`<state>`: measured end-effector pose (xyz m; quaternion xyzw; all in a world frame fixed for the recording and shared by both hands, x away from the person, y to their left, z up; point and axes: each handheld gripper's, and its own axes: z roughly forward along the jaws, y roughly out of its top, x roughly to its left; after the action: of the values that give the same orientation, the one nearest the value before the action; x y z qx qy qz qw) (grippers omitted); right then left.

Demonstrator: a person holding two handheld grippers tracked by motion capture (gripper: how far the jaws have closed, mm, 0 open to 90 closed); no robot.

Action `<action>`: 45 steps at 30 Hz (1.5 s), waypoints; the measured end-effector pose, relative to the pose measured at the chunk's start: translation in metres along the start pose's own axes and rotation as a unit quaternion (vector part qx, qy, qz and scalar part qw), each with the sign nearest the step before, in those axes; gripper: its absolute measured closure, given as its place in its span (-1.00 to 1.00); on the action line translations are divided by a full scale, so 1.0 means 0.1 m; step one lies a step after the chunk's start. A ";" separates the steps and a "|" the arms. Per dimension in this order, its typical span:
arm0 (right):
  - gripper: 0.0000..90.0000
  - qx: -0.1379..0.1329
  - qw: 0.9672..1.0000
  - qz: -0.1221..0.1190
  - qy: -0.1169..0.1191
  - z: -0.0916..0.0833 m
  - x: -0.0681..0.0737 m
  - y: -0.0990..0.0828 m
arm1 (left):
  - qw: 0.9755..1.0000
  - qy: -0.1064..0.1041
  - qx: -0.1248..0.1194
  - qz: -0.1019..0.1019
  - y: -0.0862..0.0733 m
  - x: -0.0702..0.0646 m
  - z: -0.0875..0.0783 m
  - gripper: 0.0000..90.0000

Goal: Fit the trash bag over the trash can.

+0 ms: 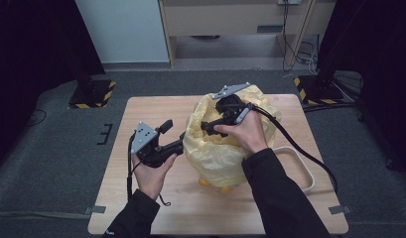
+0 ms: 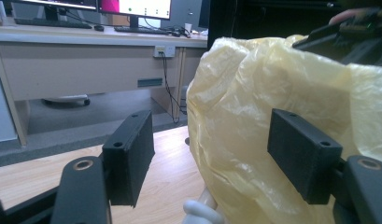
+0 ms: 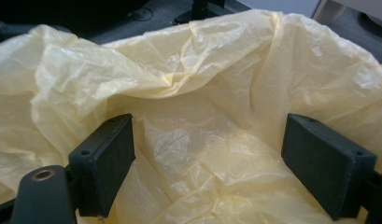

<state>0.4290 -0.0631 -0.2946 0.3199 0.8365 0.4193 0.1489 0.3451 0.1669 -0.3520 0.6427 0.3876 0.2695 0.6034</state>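
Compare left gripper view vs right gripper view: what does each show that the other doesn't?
Left gripper view alone: the wooden table, a desk with monitors, a white handle under the yellow bag, and that bag's outside. Right gripper view alone: the bag's inside, the right gripper open over it. Both: the yellow plastic and a pair of open black jaws.

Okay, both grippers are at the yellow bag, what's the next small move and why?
Probably ease the left gripper forward and close it on the near wall of the yellow bag. Its jaws stand open, with the film just ahead of them, not pinched. The right gripper hangs open inside the bag's mouth, gripping nothing, so the bag has no hold yet.
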 end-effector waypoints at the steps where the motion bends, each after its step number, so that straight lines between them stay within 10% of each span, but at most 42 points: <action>1: -0.61 -0.005 1.000 0.001 -0.001 -0.01 0.00 0.00 | 1.000 0.000 0.002 0.002 -0.01 0.00 0.00 -0.31; 20: -0.59 -0.125 0.992 0.010 -0.026 -0.31 -0.04 0.08 | 1.000 0.003 0.008 0.003 -0.03 0.01 0.02 -0.31; 45: -0.68 -0.292 0.956 0.010 -0.036 -0.76 0.10 0.31 | 0.999 0.044 0.004 -0.026 -0.05 0.32 -0.11 -0.31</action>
<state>0.3945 -0.0889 -0.2238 0.2860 0.6686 0.6348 0.2610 0.3526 0.1992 -0.3592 0.6222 0.4316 0.2798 0.5902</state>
